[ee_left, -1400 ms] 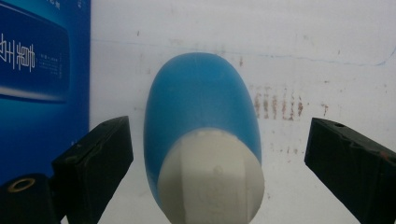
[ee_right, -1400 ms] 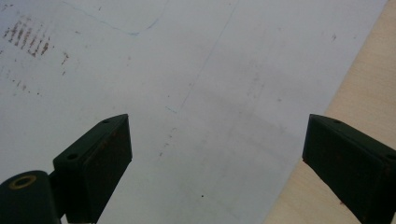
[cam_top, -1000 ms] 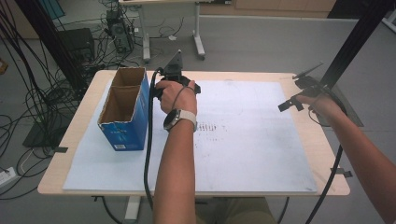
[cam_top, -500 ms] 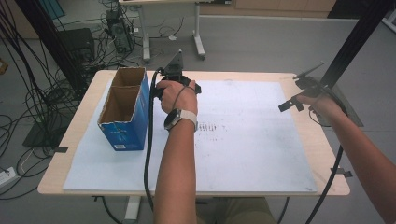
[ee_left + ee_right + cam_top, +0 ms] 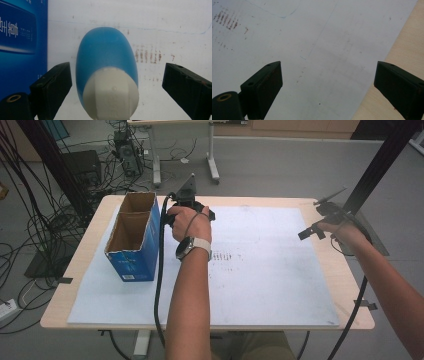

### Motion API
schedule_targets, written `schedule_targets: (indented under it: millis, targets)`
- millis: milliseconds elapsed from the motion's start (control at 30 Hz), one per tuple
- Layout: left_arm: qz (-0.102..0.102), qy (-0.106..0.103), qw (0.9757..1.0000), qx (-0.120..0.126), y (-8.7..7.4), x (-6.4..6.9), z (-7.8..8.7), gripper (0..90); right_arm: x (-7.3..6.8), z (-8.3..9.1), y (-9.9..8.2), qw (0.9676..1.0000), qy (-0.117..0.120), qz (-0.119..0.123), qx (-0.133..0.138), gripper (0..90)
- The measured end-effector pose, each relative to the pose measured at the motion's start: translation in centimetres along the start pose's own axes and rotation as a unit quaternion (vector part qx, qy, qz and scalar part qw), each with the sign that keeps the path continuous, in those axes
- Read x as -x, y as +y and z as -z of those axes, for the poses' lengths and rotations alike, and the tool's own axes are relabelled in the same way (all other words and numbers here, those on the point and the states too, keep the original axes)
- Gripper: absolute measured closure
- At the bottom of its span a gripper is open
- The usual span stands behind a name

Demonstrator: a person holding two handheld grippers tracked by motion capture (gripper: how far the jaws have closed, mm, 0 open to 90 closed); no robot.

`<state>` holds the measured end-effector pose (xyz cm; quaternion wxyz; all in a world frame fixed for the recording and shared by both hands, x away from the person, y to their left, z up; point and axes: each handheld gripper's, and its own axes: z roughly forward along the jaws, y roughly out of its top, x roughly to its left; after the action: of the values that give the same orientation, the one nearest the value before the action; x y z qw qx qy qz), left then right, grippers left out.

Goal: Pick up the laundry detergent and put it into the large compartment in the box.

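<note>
Standing released, the left gripper's fingers flanked, untouching, a blue-and-white object beside a blue box whose white lettering was unreadable. The right gripper's fingers stood spread above the stained white sheet covering the wooden worktop; cables littered the grey floor.

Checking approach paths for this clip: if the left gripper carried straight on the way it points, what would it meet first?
Most likely the blue bottle with a white cap, which lies between the open jaws of the left gripper, cap end nearest, with gaps to both pads. Past it is the white mat; depth is uncertain.
</note>
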<state>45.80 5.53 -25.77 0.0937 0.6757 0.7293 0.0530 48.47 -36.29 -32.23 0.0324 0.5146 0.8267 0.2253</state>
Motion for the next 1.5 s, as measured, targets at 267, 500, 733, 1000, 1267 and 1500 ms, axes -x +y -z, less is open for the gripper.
schedule_targets:
  millis: [267, 500, 733, 1000, 1267, 1500]
  targets:
    - [0.000, 0.000, 1.0000, -0.002, 0.02, -0.03, 0.02, 9.2, 0.09, 0.05, -0.03, 1.0000, -0.001, 0.000, 0.001, 8.1]
    - [-0.001, 0.001, 1.0000, -0.004, 0.00, -0.08, 0.02, 9.2, 0.02, -0.01, -0.01, 1.0000, 0.000, 0.000, 0.001, 8.1]
    - [-0.002, 0.001, 1.0000, -0.004, 0.01, -0.10, 0.06, 9.2, -0.06, -0.03, 0.01, 1.0000, -0.001, 0.000, 0.000, 8.1]
    - [-0.001, 0.004, 1.0000, -0.004, 0.00, -0.17, 0.07, 9.2, -0.01, -0.03, -0.04, 1.0000, -0.001, 0.000, 0.001, 8.1]
    - [-0.001, 0.003, 1.0000, -0.004, 0.01, -0.20, 0.04, 9.3, -0.02, -0.06, -0.08, 1.0000, 0.001, 0.000, 0.001, 8.1]
    - [-0.002, 0.002, 1.0000, -0.005, 0.04, -0.09, -0.04, 9.2, 0.02, -0.17, -0.10, 1.0000, 0.001, -0.001, 0.000, 8.1]
